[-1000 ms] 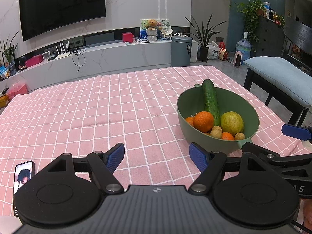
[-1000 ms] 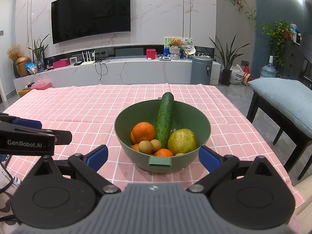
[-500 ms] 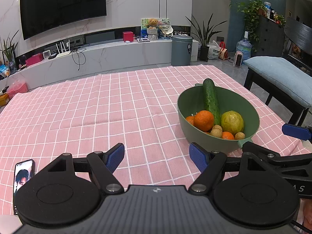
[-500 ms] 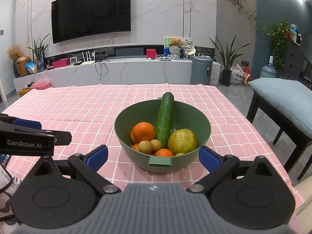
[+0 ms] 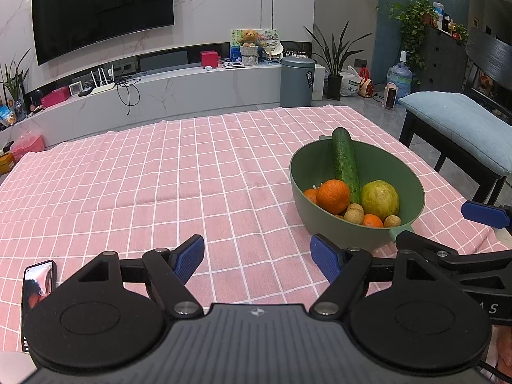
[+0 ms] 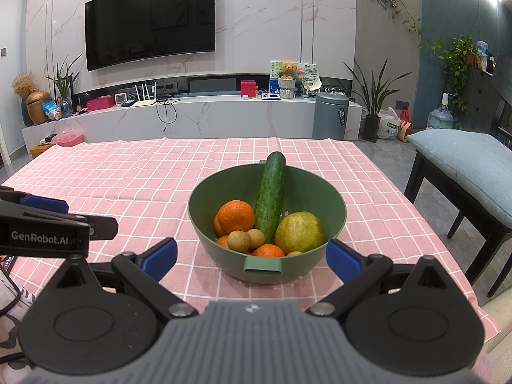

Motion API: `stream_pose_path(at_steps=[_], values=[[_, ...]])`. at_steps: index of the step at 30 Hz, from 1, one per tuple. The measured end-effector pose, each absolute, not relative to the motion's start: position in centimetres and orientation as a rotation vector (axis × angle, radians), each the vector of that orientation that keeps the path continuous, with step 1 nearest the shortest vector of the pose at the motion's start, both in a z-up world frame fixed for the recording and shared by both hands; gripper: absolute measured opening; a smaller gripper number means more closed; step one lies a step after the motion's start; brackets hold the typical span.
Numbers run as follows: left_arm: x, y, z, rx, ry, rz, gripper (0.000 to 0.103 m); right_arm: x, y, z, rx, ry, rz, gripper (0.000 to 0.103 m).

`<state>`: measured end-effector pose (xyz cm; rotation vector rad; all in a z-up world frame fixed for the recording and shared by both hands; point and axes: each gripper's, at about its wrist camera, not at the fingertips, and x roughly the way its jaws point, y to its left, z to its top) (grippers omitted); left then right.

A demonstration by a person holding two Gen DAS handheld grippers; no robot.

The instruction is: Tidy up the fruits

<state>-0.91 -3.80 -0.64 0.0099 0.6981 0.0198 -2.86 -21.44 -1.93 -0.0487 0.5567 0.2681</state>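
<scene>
**All fruit sits in the bowl, both grippers empty**

Round green plastic bowl (image 6: 267, 224) stands on the pink checked tablecloth (image 5: 160, 176) w/ everything in it: long dark-green cucumber (image 6: 272, 196) leaning on the far rim, big round orange (image 6: 236, 216) at its left, yellow-green pear-like fruit (image 6: 299, 232) at its right, small tan longan-type balls (image 6: 246, 239) and a smaller orange (image 6: 267, 250) up front. No loose fruit shows on the cloth, so the scene fits either a sorted-into-bowl finish or a full bowl waiting to be unpacked (can't tell which from this alone).

Right gripper (image 6: 251, 256): blue-padded fingers spread wide, nothing between them; bowl dead ahead at 12 o'clock, just beyond the tips, its front handle tab between the two pads.

Left gripper (image 5: 257, 257): also spread, holding nothing; bowl lies at approx 1–2 o'clock, near the right fingertip but apart from it. A black smartphone (image 5: 38, 278) lies at 9 o'clock by the table edge
</scene>
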Motion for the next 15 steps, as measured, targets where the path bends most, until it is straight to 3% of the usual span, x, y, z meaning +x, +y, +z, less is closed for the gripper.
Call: stream_pose_path(at_steps=[15], values=[[-1.24, -3.73, -0.84, 0.001, 0.704, 0.024, 0.089, -2.83, -21.44, -1.94, -0.054, 0.557, 0.269, 0.096]])
